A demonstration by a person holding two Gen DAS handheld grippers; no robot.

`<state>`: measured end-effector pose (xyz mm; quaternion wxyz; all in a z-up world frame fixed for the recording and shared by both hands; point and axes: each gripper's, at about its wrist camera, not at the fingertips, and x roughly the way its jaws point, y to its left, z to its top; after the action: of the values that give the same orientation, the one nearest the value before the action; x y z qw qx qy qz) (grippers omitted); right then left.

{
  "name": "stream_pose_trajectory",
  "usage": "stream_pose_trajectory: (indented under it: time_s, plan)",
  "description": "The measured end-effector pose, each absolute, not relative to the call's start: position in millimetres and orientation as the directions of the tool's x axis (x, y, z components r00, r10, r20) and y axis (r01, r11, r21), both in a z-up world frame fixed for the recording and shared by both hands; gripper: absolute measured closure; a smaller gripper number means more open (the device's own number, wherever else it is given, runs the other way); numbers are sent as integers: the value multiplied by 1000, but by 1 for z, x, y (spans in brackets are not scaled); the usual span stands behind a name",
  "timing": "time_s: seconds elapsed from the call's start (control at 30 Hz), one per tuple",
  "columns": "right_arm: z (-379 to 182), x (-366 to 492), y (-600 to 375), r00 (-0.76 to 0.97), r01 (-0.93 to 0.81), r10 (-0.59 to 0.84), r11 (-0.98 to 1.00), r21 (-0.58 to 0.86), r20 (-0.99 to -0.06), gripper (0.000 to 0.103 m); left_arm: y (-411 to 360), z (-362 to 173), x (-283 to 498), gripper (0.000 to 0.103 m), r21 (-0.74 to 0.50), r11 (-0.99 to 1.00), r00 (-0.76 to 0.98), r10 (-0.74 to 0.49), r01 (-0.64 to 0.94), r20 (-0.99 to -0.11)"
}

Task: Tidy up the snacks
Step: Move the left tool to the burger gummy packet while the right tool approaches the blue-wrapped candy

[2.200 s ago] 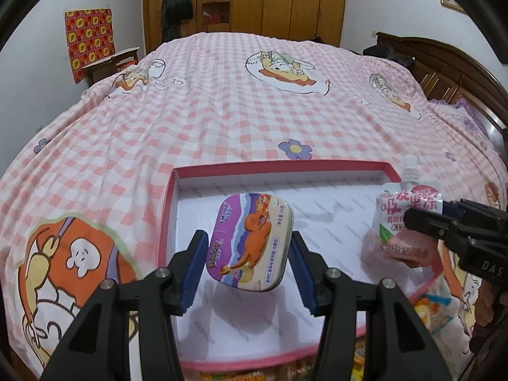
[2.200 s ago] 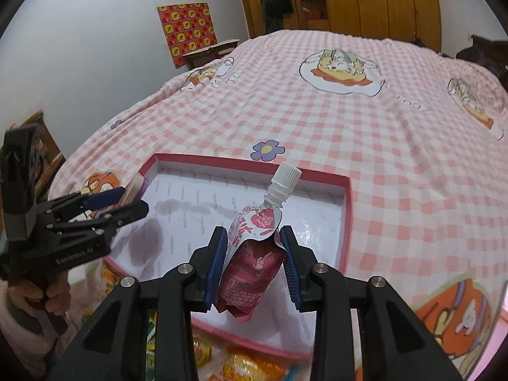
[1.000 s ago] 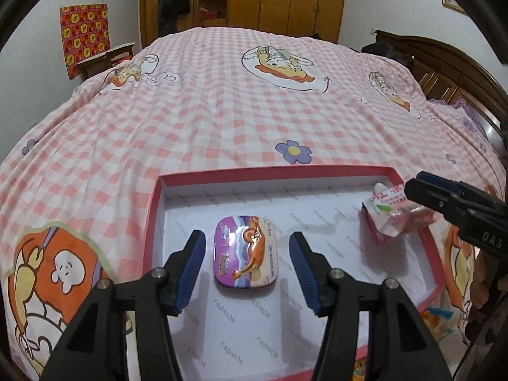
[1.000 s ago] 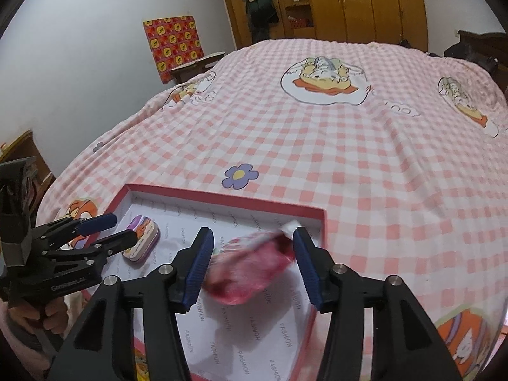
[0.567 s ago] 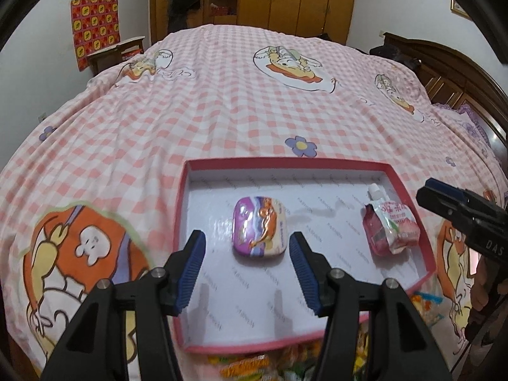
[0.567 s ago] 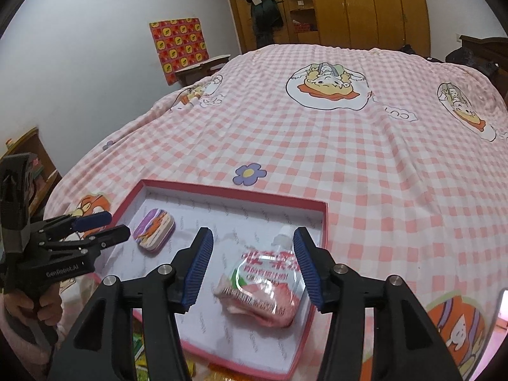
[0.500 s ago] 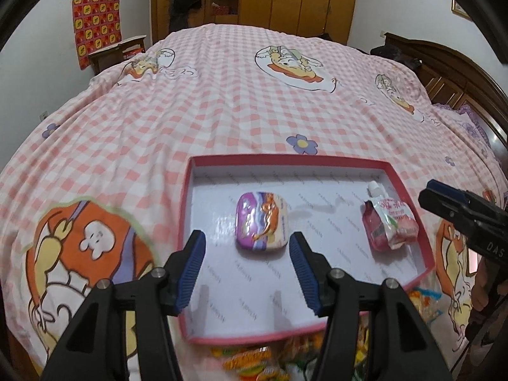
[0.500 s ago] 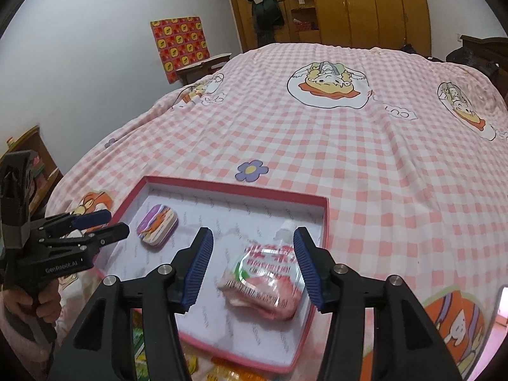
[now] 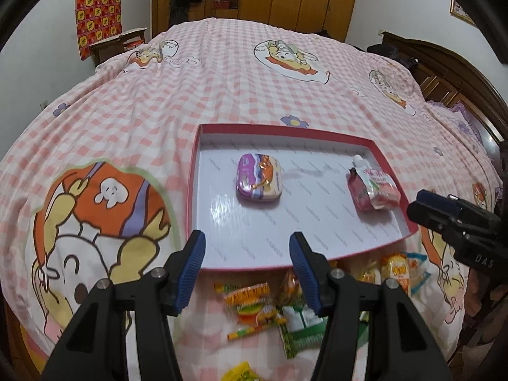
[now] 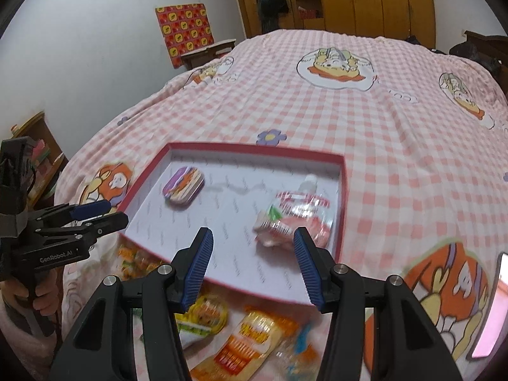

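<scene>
Both the left gripper (image 9: 247,263) and right gripper (image 10: 253,262) gape empty, lower centre of frame, over the red-rimmed tray (image 9: 285,128) holding tin (image 9: 258,176) and pouch (image 9: 371,187).

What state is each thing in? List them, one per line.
Tray: open, on the bed.
Tin: shut, flat in the tray.
Pouch: capped, lying in the tray.
Loose snacks: outside the tray, on the bed.
Left gripper: open, empty.
Right gripper: open, empty.

Even indoor light, glare on the tray floor (image 9: 228,209), fisheye-bent edges, motion-blurred foreground snack packets (image 10: 254,333).
</scene>
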<state>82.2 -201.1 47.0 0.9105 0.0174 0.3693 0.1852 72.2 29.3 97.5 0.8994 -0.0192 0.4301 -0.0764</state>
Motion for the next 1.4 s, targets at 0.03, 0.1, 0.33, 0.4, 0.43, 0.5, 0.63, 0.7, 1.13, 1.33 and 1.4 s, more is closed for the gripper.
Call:
stream_pose_trajectory:
  time_s: [0.03, 0.1, 0.33, 0.4, 0.43, 0.5, 0.63, 0.7, 1.13, 1.33, 1.4]
  plan:
    - [46, 78, -200, 653, -324, 351, 930, 171, -671, 49, 30, 98, 69, 45, -102, 987, 620, -155, 120, -769]
    - [44, 72, -199, 648, -324, 350, 930, 172, -676, 49, 32, 97, 64, 45, -106, 987, 621, -156, 117, -768]
    - [37, 51, -201, 624, -313, 338, 934, 171, -704, 49, 36, 86, 54, 44, -134, 987, 602, -164, 95, -782]
    - [34, 46, -204, 621, -309, 339, 934, 178, -707, 49, 38, 81, 54, 44, -144, 986, 588, -168, 88, -791]
    - [33, 43, -206, 620, -305, 339, 935, 180, -708, 49, 38, 78, 54, 44, -150, 985, 583, -172, 85, -794]
    - [29, 38, -210, 615, -295, 330, 938, 180, -716, 49, 40, 72, 53, 44, -160, 984, 571, -176, 78, -802]
    - [21, 34, -220, 606, -262, 300, 950, 172, -737, 49, 40, 60, 50, 44, -174, 982, 548, -187, 76, -816]
    - [16, 32, -227, 603, -246, 287, 954, 169, -744, 49, 38, 56, 48, 44, -179, 981, 539, -192, 76, -820]
    - [-14, 29, -249, 540, -181, 227, 972, 152, -810, 49, 36, 35, 55, 44, -182, 982, 506, -185, 55, -843]
    - [-26, 31, -248, 525, -184, 244, 968, 171, -815, 49, 37, 34, 56, 44, -191, 980, 514, -189, 49, -837]
    - [-29, 31, -247, 529, -185, 244, 968, 171, -812, 49, 38, 34, 55, 44, -194, 980, 520, -189, 45, -833]
